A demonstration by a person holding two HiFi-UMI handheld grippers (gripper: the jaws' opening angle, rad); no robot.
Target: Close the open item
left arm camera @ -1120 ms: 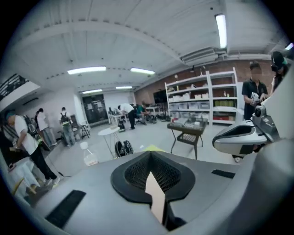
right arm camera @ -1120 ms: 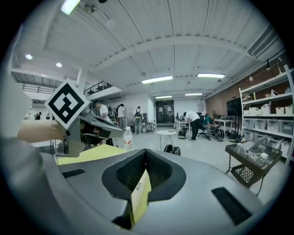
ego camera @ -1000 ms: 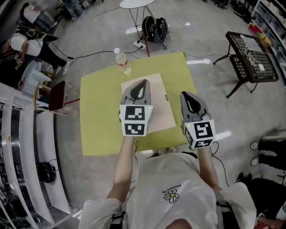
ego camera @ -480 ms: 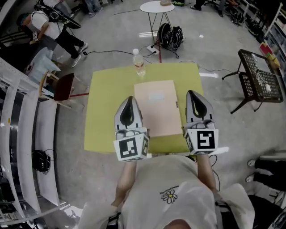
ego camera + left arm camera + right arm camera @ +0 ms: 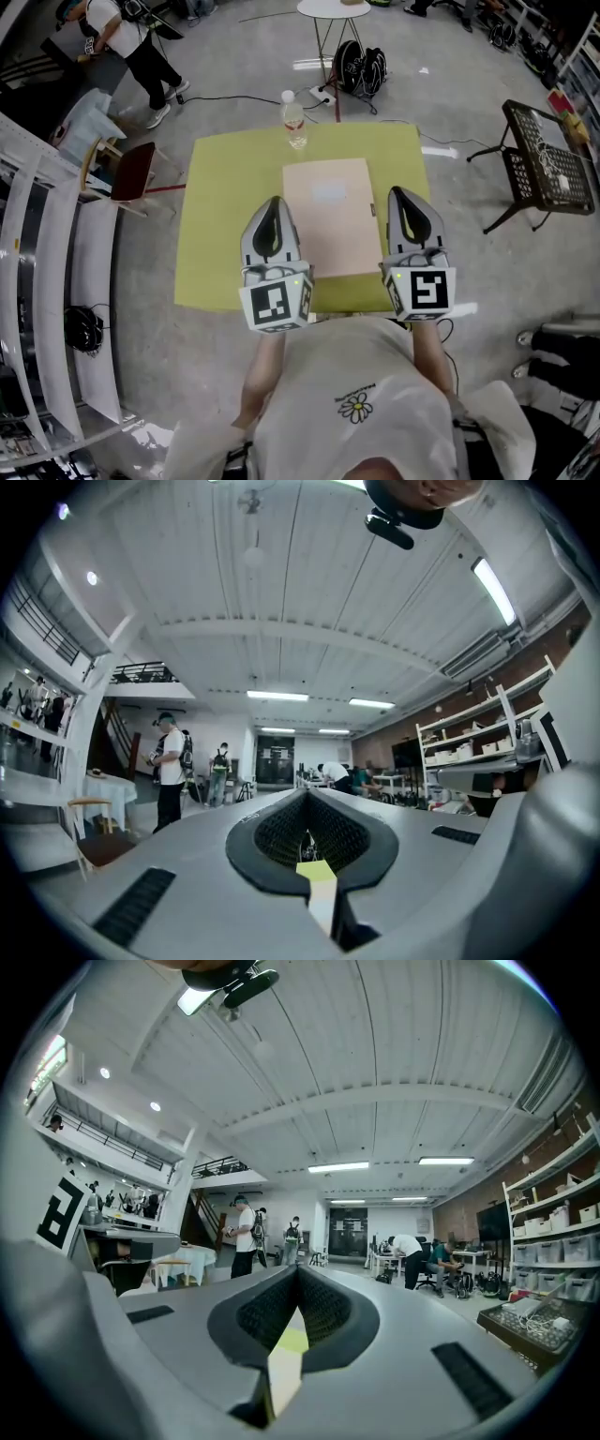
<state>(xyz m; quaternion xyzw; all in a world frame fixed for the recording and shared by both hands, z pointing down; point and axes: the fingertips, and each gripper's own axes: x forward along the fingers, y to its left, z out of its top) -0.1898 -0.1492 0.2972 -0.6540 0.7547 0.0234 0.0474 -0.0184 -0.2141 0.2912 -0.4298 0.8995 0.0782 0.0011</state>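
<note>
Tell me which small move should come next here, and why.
Probably bring the right tool forward toward the flat beige item's right edge. It and the left tool are both shut and empty, at the yellow table's near edge, beside the item without touching it.

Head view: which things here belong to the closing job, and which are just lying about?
Job: flat beige item on the yellow table; left gripper and right gripper, both shut and empty, over its near side.

Lying about: water bottle at the table's far edge; red chair, black bags, wire rack on the floor.
</note>
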